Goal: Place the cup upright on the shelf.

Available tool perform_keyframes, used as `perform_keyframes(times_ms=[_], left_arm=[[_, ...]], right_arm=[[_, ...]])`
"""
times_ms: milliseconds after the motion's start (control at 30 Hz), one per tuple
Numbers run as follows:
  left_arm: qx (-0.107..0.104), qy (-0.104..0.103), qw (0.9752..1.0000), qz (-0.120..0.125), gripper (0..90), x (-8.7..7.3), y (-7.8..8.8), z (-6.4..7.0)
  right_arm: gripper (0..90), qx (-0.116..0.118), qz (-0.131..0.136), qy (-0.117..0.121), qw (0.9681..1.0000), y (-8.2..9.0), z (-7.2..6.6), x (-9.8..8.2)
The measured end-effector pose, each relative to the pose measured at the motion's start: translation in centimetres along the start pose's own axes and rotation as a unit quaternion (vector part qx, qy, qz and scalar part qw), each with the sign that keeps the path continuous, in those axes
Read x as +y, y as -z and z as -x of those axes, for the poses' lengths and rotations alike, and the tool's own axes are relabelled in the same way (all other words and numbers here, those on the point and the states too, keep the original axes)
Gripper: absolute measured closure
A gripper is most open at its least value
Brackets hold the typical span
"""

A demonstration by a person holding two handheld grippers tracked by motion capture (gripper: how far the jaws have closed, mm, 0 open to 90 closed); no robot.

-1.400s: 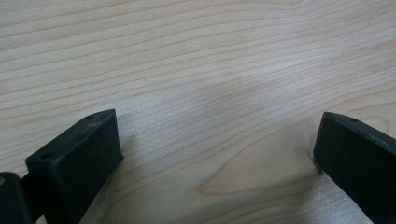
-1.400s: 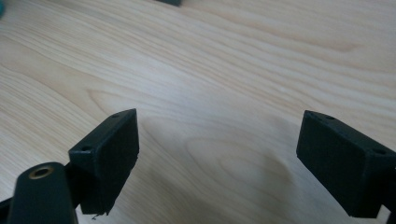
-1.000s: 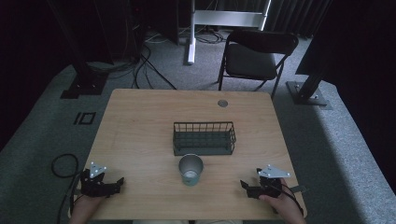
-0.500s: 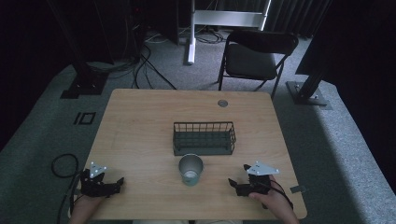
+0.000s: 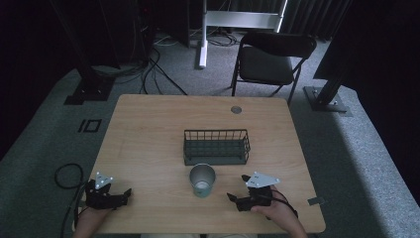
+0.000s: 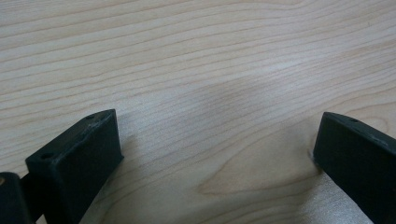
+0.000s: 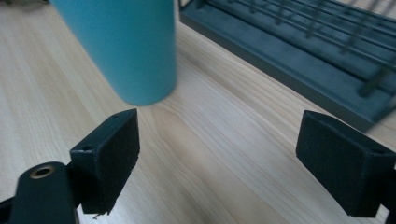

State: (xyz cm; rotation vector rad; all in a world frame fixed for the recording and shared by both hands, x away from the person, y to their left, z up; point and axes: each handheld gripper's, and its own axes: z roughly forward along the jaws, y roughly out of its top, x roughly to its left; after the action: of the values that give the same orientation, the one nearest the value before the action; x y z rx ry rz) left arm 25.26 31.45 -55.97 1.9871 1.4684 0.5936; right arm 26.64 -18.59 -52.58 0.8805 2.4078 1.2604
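Your right gripper [image 7: 217,163] has its jaws spread wide with nothing between them but bare wood; in the right gripper view the left jaw's tip sits just short of the base of the teal cup [image 7: 121,46], not touching it, and the right jaw points toward the base of the dark wire basket [image 7: 299,51]. In the high view that gripper [image 5: 239,190] lies low at the near right of the wooden table [image 5: 148,129], aimed left toward the cup [image 5: 202,180], with your right hand [image 5: 275,213] behind it and the grey three-cornered plate [image 5: 262,179] on top.

Your left gripper [image 6: 215,154] is also released, jaws wide apart, with plain wood grain between them in the left gripper view. From above it [image 5: 126,194] rests near the near left corner of the table, pointing right, well apart from the cup, with your left hand [image 5: 91,218] gripping it at the table's edge.

The cup stands upright, open mouth up, near the front middle of the table, between your two grippers and nearer the right one. The basket [image 5: 216,147] sits just behind the cup, close to it, roughly at the table's centre. A small round grommet [image 5: 236,109] is set in the tabletop near the far edge. Beyond the table a black folding chair [image 5: 272,62] stands on the grey carpet, and a coiled cable [image 5: 67,173] lies on the floor to the left.
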Motion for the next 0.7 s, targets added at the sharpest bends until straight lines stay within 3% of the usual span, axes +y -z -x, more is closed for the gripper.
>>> perform_keyframes(times_ms=[333, 700], left_arm=[[0.0, 0.0, 1.0, 0.0, 1.5, 0.0, 0.0, 0.0], [0.0, 0.0, 1.0, 0.0, 1.5, 0.0, 0.0, 0.0]], right_arm=[[13.2, 0.04, 0.016, 0.022, 0.9988, -1.6, -1.4, 1.1], [13.2, 0.054, 0.027, 0.04, 0.9974, -3.3, -2.4, 2.0]])
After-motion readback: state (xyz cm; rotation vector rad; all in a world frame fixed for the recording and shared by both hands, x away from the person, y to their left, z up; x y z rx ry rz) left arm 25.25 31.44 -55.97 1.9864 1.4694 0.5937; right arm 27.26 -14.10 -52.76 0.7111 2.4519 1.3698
